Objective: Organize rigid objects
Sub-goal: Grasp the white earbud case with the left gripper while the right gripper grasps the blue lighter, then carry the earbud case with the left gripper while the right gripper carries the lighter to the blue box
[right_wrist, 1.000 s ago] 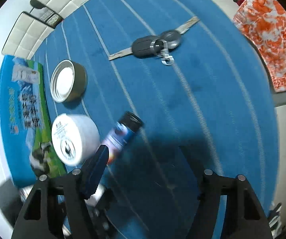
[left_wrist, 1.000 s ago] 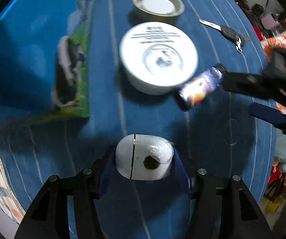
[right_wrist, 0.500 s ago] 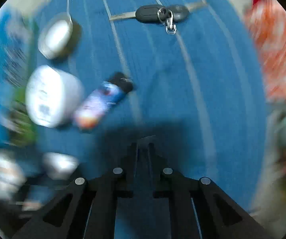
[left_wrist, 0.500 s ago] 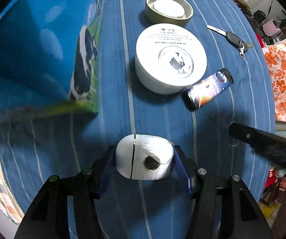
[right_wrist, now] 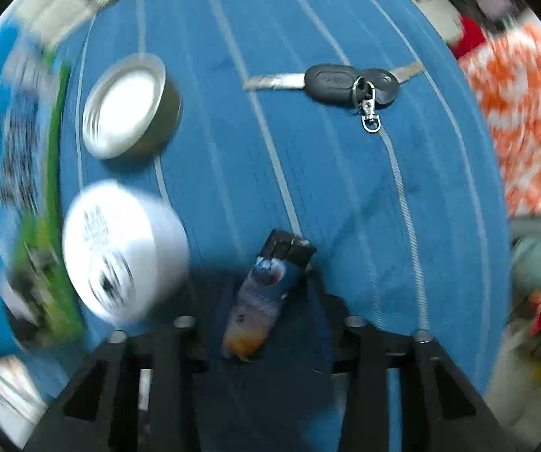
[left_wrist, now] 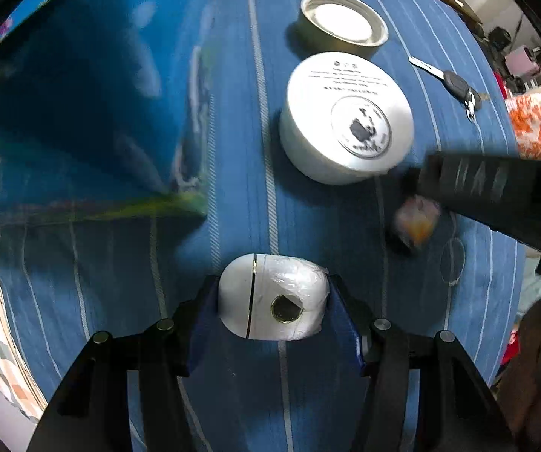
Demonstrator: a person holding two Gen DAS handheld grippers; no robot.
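Left tool clamped on white capsule-shaped case.

Blue striped cloth, keys, tin, white tub, milk box

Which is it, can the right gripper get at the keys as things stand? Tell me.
Probably not yet. The right gripper has the small bottle between its fingers, so that has to go down first. The keys lie in the open on the cloth ahead, with nothing in between.
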